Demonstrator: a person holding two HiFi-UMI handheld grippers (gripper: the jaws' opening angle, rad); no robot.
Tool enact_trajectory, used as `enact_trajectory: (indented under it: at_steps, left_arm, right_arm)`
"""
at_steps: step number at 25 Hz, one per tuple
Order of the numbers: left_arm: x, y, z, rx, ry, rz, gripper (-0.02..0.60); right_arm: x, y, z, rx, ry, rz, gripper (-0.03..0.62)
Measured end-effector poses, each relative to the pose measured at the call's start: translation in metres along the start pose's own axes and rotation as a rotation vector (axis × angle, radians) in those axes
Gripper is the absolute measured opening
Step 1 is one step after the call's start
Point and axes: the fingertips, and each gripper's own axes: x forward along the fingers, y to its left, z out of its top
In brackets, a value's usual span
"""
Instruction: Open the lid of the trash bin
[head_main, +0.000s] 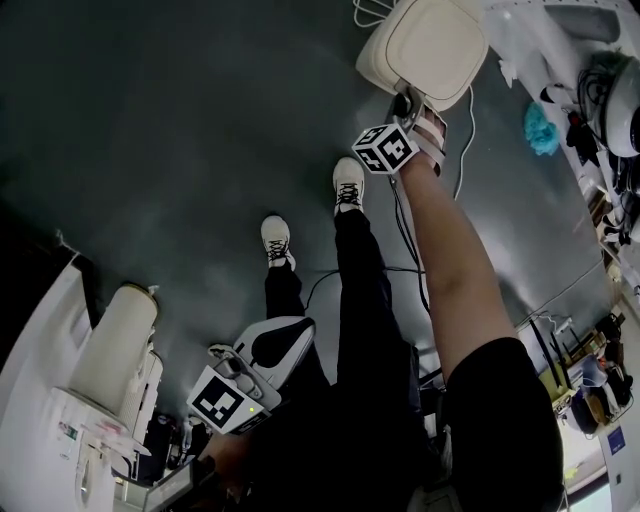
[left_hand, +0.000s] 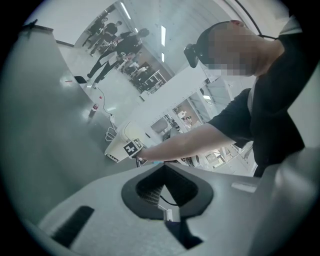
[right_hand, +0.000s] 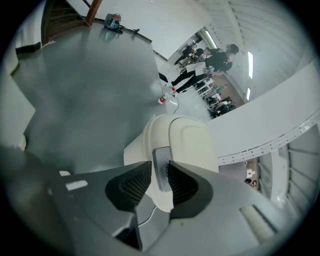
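The cream trash bin (head_main: 375, 62) stands on the dark floor (head_main: 170, 130) with its lid (right_hand: 192, 137) down. The right claw (right_hand: 161, 176) is narrow, with its pads pressed on the grey tab (right_hand: 161, 162) at the front of the lid. The left claw (left_hand: 162, 187) hangs low beside the person's legs (head_main: 360, 300), closed together and empty.

The trash bin (head_main: 425, 50) is cream plastic, smooth with a soft sheen. The grey tab (right_hand: 161, 176) on its lid front is matt plastic. Either side of that tab, the right hand-held gripper (right_hand: 160, 167) shows dark, ribbed, rubbery pads (right_hand: 134, 187) and a shell of matt grey plastic. Under the bin, the floor (head_main: 180, 150) is dark and smooth, faintly glossy. The shoe (head_main: 348, 185) nearest the bin has a white matt upper and black laces. Below it, the trousers (head_main: 365, 300) are matt black cloth.
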Motion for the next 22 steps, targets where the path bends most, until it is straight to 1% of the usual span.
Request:
enact_trajectory:
  at_steps: [10,13,18,22]
  left_arm:
    - [0.0015,0.0011,-0.0039,-0.007,0.008,-0.006,0.002]
    - [0.0025,0.0022,-0.0055,-0.008,0.008,-0.007,0.002]
    - [0.0049,0.0024,-0.0068,-0.013,0.003,-0.005,0.002]
    - [0.0050,0.0056,-0.0082,-0.022,-0.001,0.003,0.002]
  right_arm:
    - [0.0005,0.0006,-0.0006,-0.006,-0.017,-0.039,0.104]
    - [0.0009,0.0001,-0.0003,-0.034,-0.019,-0.057,0.106]
    - [0.0051,0.0042,-0.0045,-0.120,0.022,-0.108,0.121]
    - [0.0086,0.0036,-0.0064,-0.127,0.031,-0.133,0.140]
